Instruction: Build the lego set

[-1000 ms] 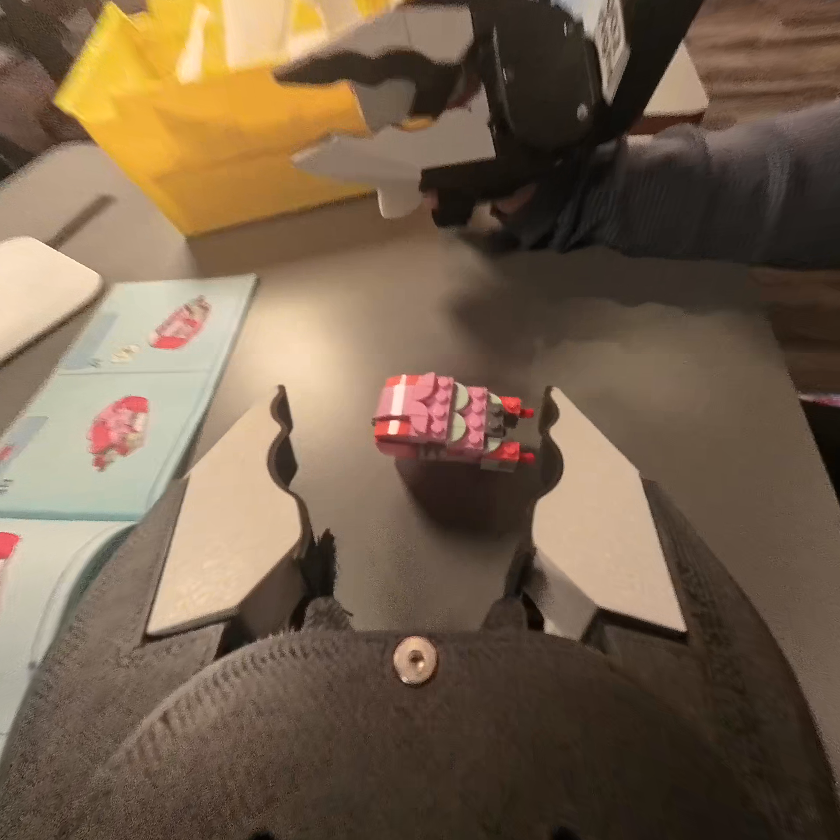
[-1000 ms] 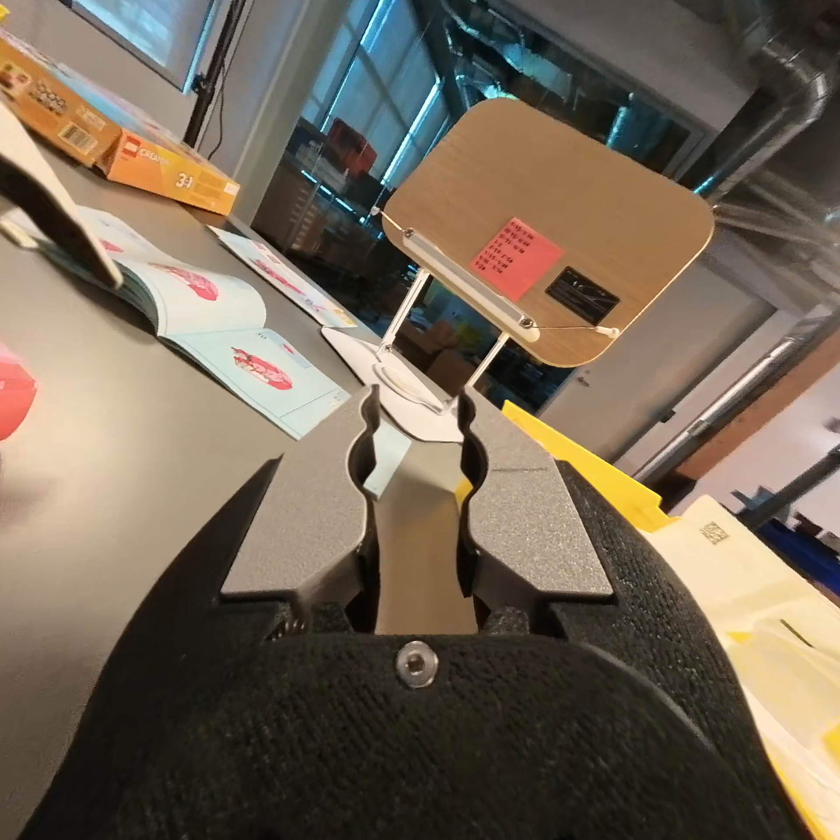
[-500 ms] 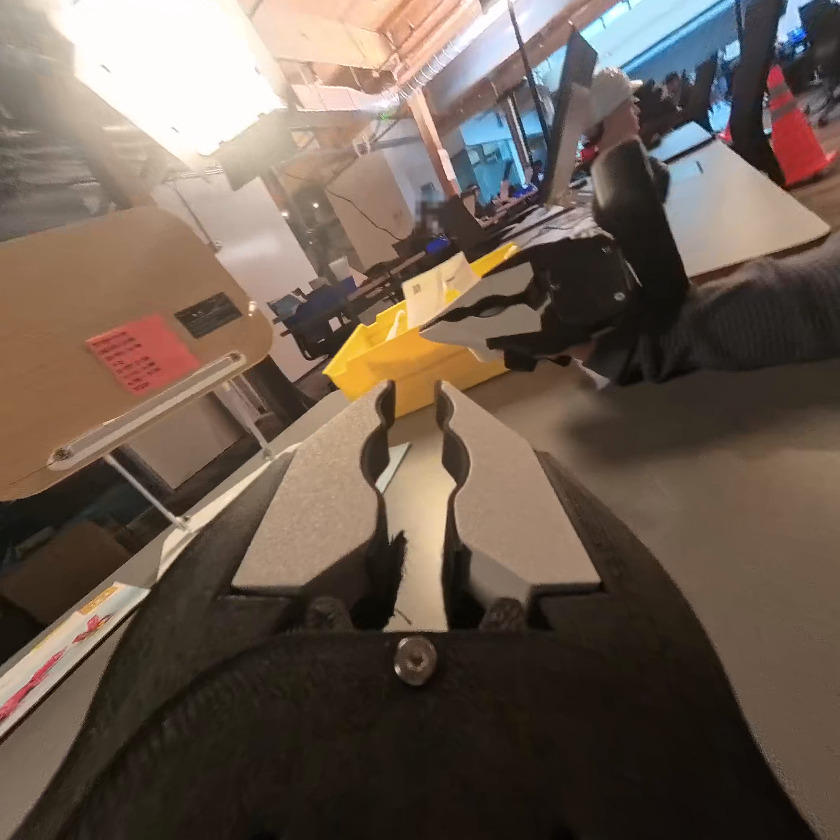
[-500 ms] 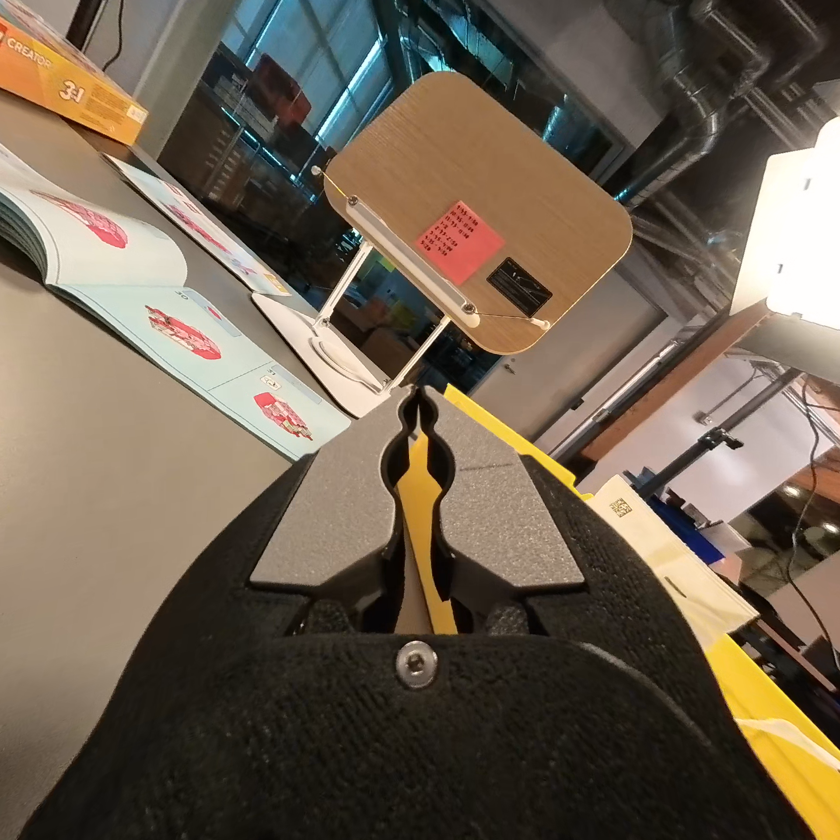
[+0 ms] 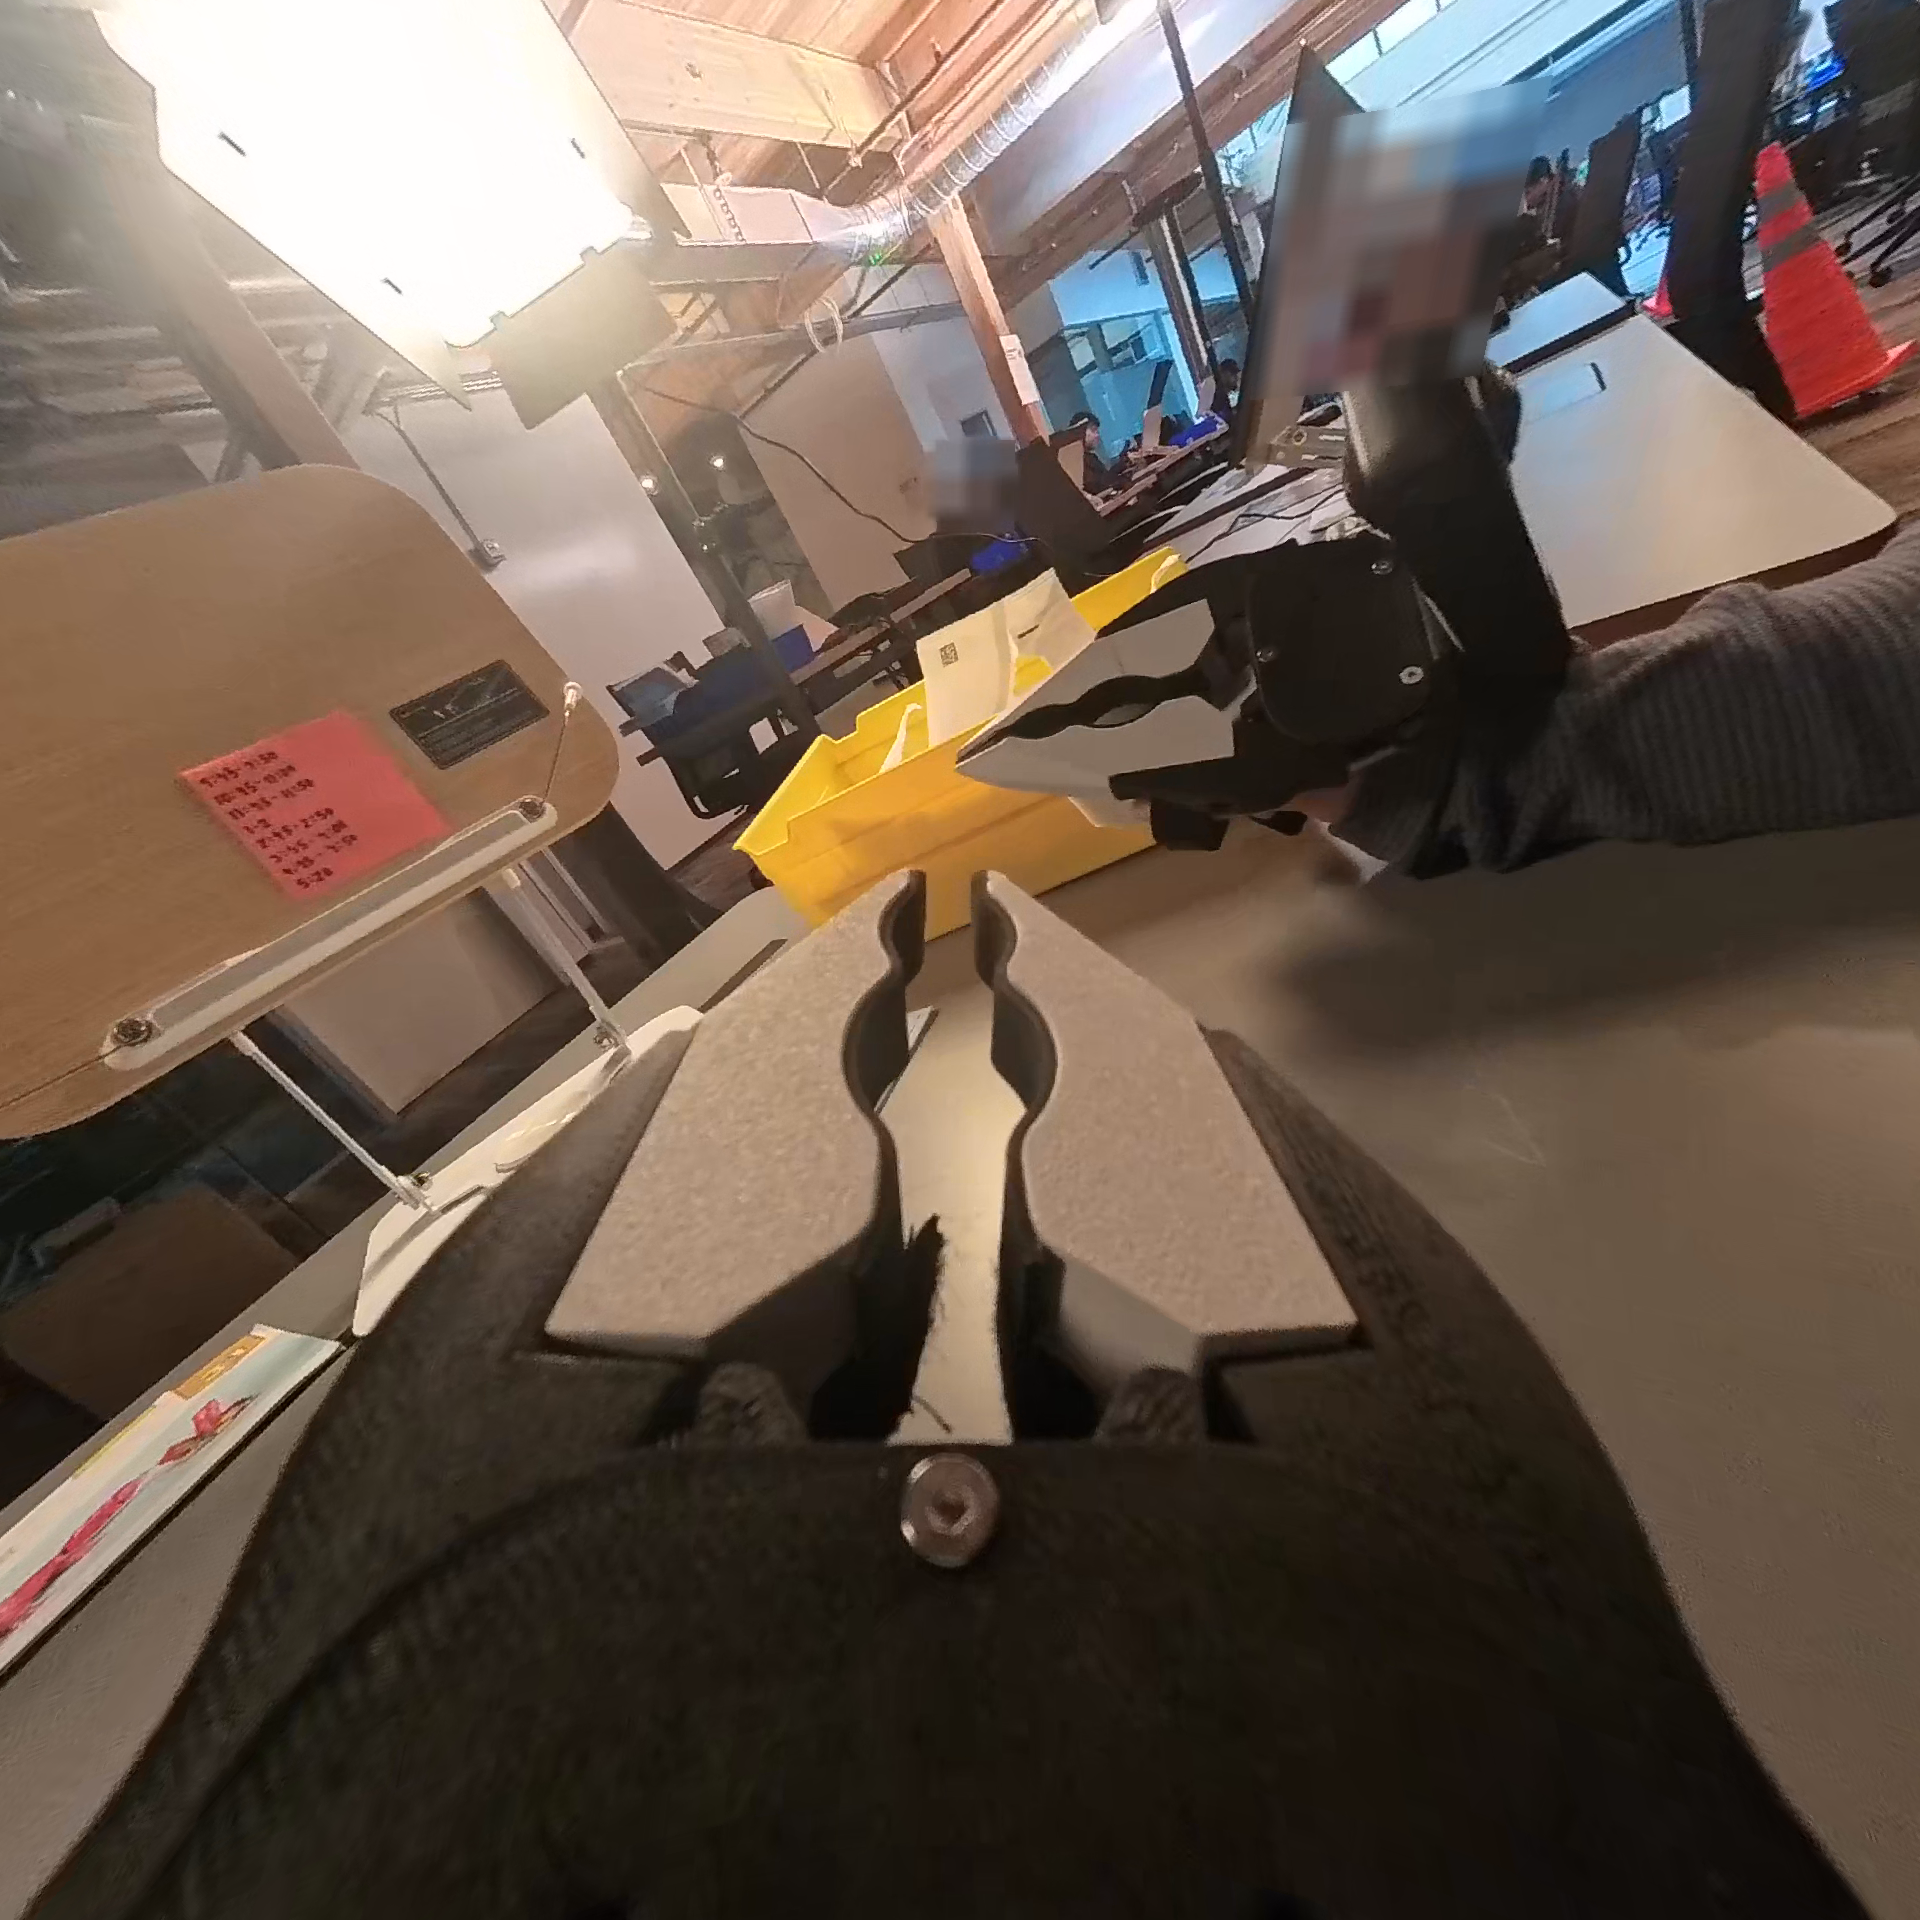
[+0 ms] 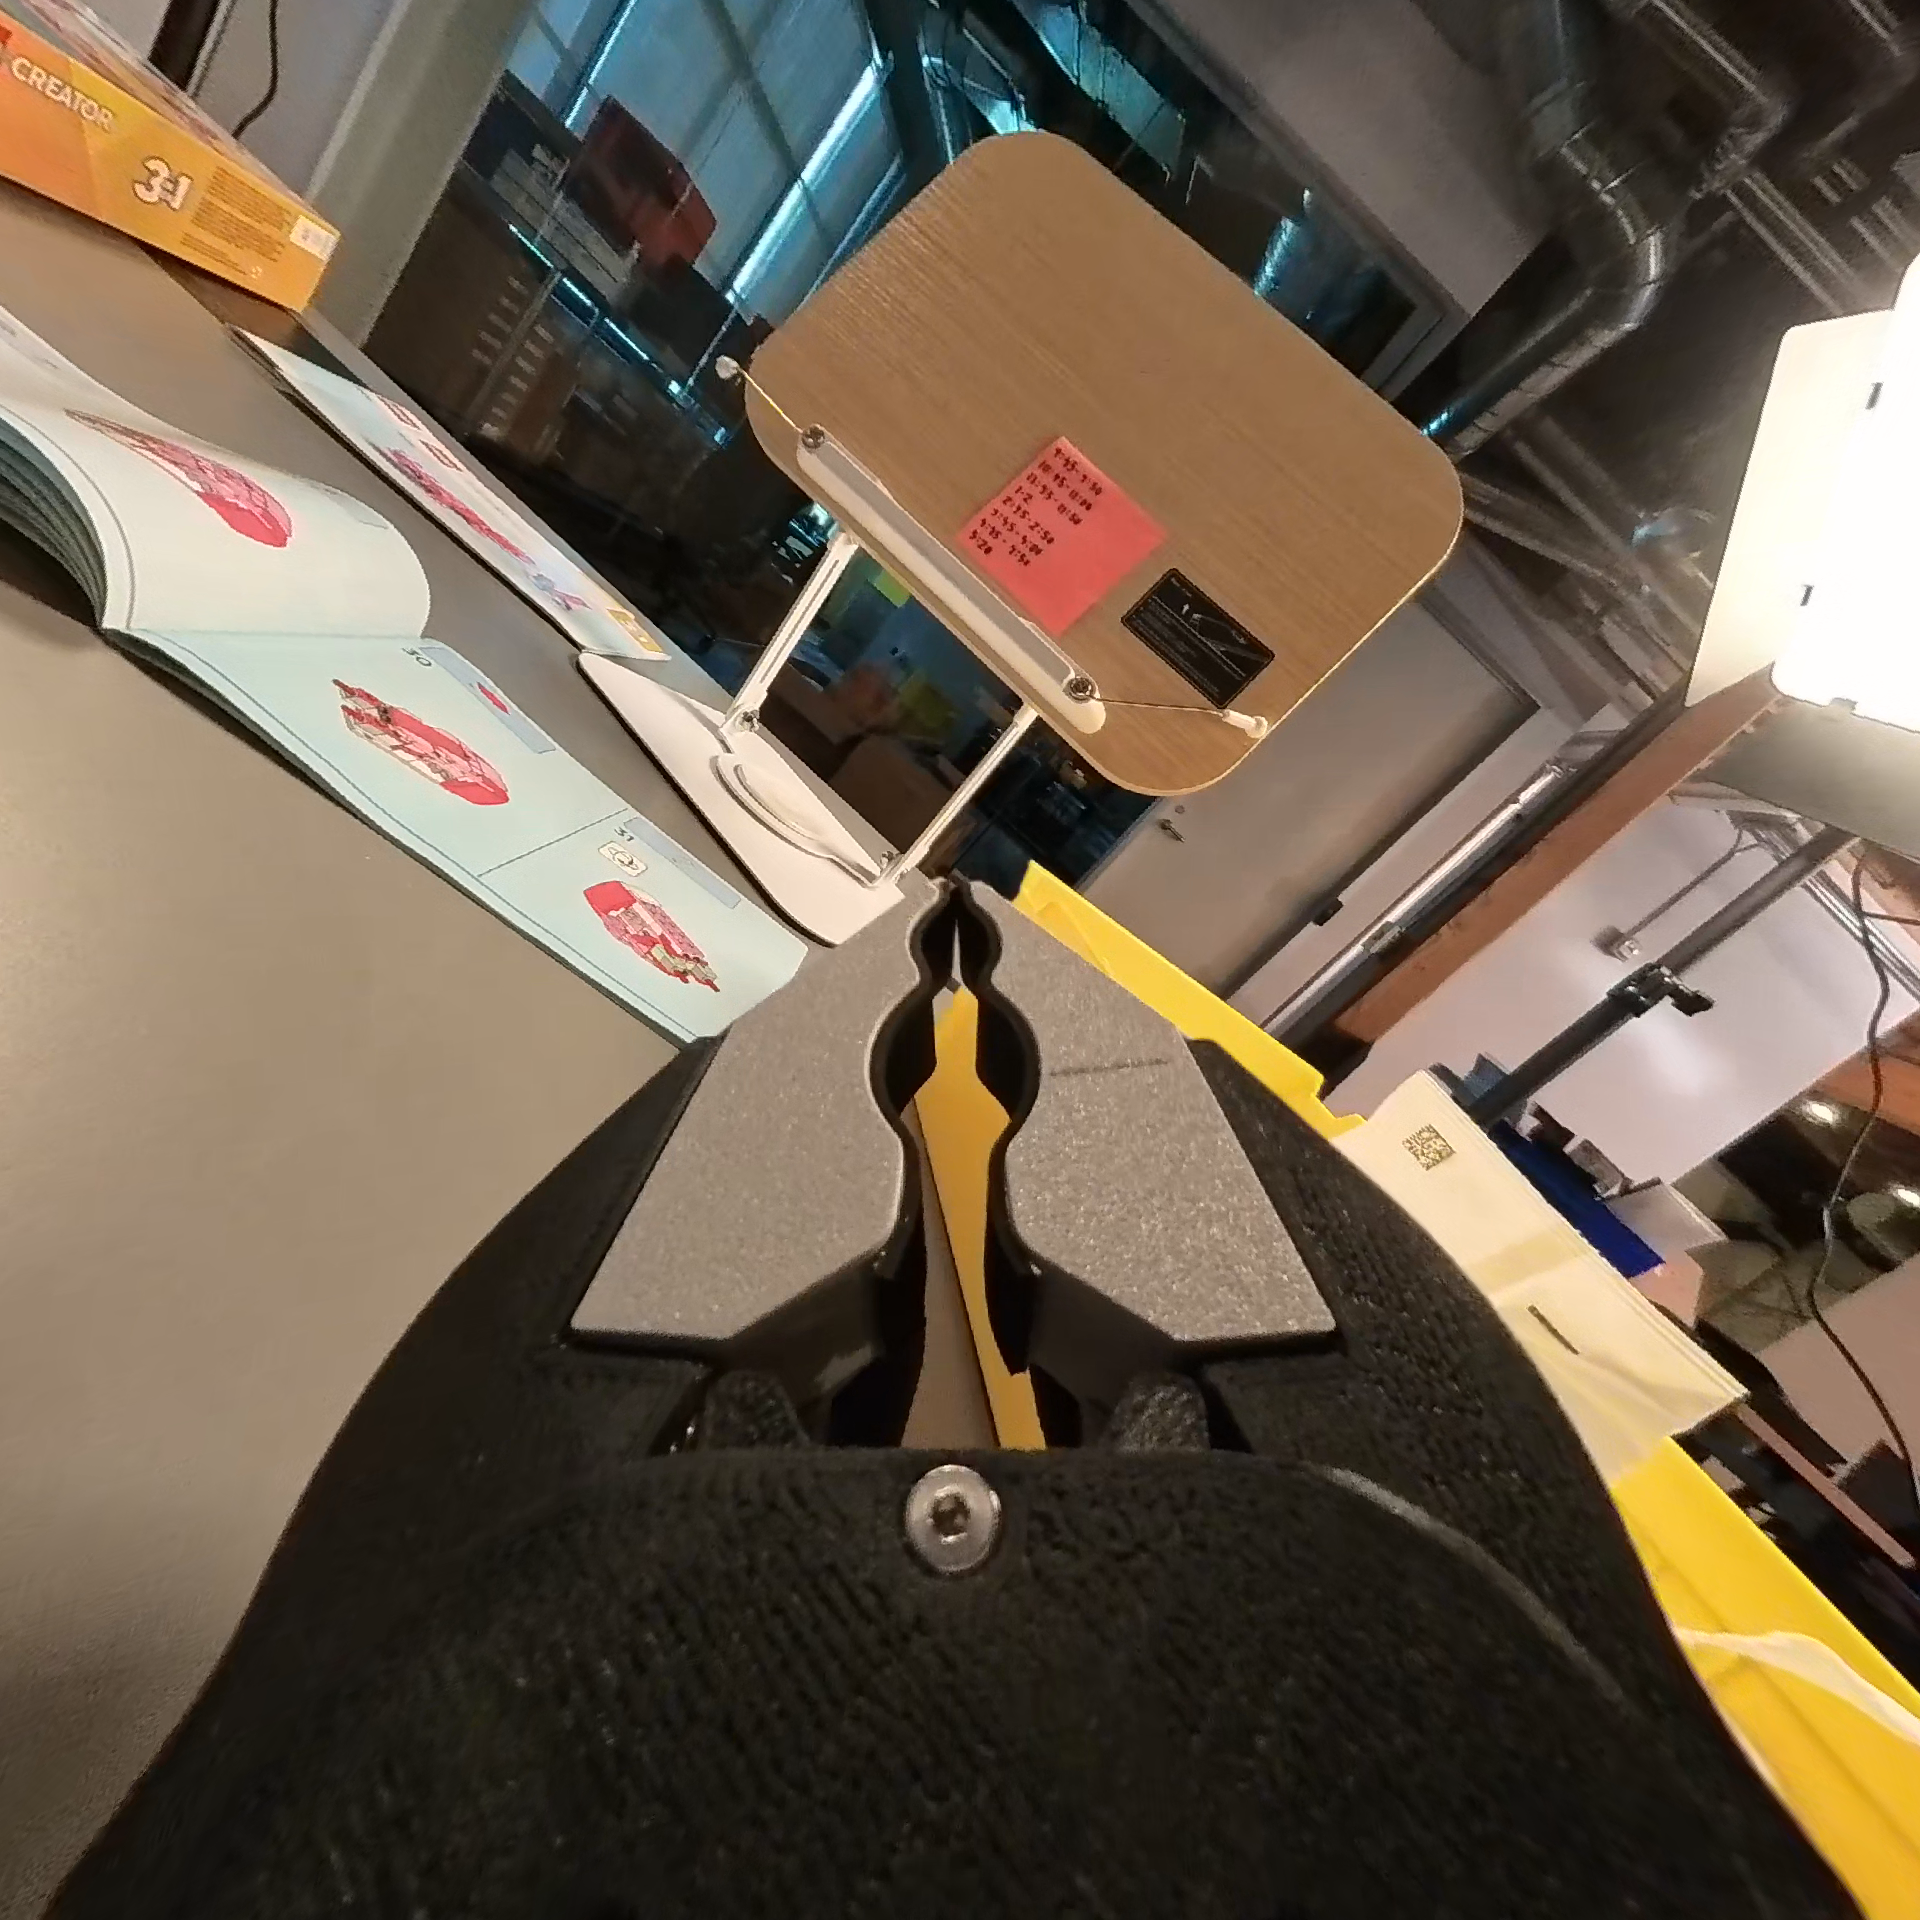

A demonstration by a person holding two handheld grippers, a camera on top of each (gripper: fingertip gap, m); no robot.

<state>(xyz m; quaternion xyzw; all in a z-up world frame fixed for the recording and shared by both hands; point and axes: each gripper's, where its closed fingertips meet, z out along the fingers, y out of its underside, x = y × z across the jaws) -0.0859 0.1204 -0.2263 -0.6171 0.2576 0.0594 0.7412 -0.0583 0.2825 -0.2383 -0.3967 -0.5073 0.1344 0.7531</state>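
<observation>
Both grippers hover bare over the grey table (image 5: 1558,1195). Left gripper (image 5: 948,883) stands slightly parted; right gripper (image 6: 956,885) is pressed together (beside the yellow bin (image 5: 935,821)).

A bright rectangular panel light (image 5: 384,156) glares overhead beneath exposed wooden ceiling beams (image 5: 727,62) and silver ventilation ducts (image 6: 1621,249). Tall dark glass windows (image 6: 644,208) line one wall. Farther off stand long pale desks (image 5: 1662,457), dark office chairs (image 5: 727,727) and an orange traffic cone (image 5: 1808,301).

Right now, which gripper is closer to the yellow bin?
Right. The right gripper hangs at the yellow bin's rim; the left gripper sits farther back over the table.
</observation>
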